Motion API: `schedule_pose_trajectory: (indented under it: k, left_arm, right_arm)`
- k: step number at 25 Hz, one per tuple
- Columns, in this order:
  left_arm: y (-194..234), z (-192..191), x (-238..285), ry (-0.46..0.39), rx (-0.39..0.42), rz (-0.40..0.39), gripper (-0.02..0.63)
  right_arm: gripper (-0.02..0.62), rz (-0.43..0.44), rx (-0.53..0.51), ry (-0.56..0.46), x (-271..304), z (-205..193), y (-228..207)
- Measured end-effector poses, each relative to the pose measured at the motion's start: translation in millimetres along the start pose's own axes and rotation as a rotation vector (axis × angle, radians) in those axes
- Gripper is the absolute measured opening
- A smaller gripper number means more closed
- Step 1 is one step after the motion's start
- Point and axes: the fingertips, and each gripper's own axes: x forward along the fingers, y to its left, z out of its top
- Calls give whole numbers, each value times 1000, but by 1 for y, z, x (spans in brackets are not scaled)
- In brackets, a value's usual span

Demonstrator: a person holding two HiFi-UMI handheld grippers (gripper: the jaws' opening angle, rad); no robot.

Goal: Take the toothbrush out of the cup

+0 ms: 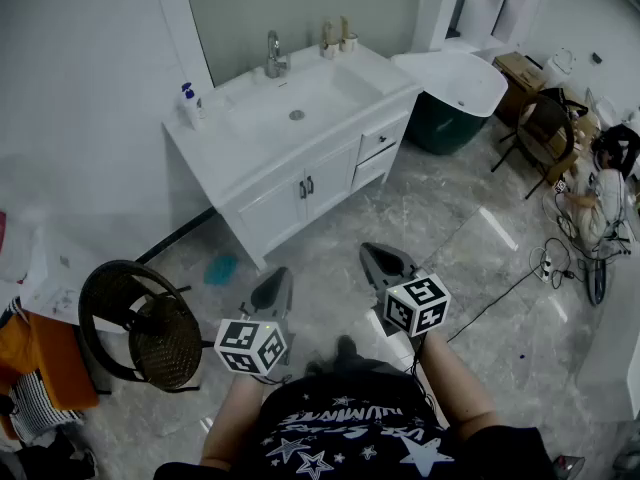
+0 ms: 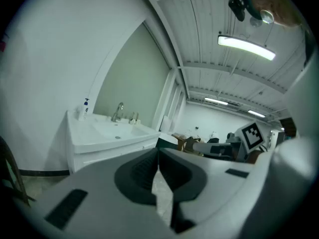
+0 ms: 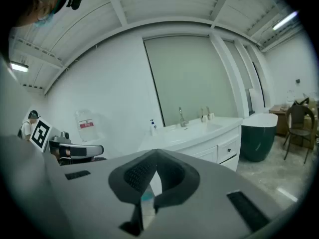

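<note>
Toothbrush [image 1: 344,25] stands up out of the cup [image 1: 350,42], back right corner of the white sink counter [image 1: 395,78], right of the faucet [image 1: 273,55]. It's too small to make out more. A second small holder [image 1: 328,40] sits just beside the cup, on the faucet side. Soap bottle [image 1: 189,105] is on the counter's front left corner, well apart from the cup. White tub [image 1: 455,80] with a dark green outside sits just right of the counter. You stand well back from the counter on the grey marble floor [image 1: 470,238], with both grippers held low in front of you, aimed toward the sink. Your left gripper [image 1: 274,286] is closed: jaw tips meet, nothing between them. Your right gripper [image 1: 384,261] is also closed and empty, tips together. It is slightly ahead of the left. Neither one is near the cup. Black round chair [image 1: 140,323] is off to your left.
</note>
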Motion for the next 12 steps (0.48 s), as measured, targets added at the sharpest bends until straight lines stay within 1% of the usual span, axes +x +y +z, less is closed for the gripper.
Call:
schedule_pose_trajectory:
  k: [7, 12]
  left_arm:
    - [10, -11, -9, 20, -28, -1, 20]
    - [16, -12, -17, 12, -23, -9, 20]
  right_arm:
    - [12, 0, -2, 20, 9, -11, 12]
    - [12, -17, 6, -9, 12, -14, 22]
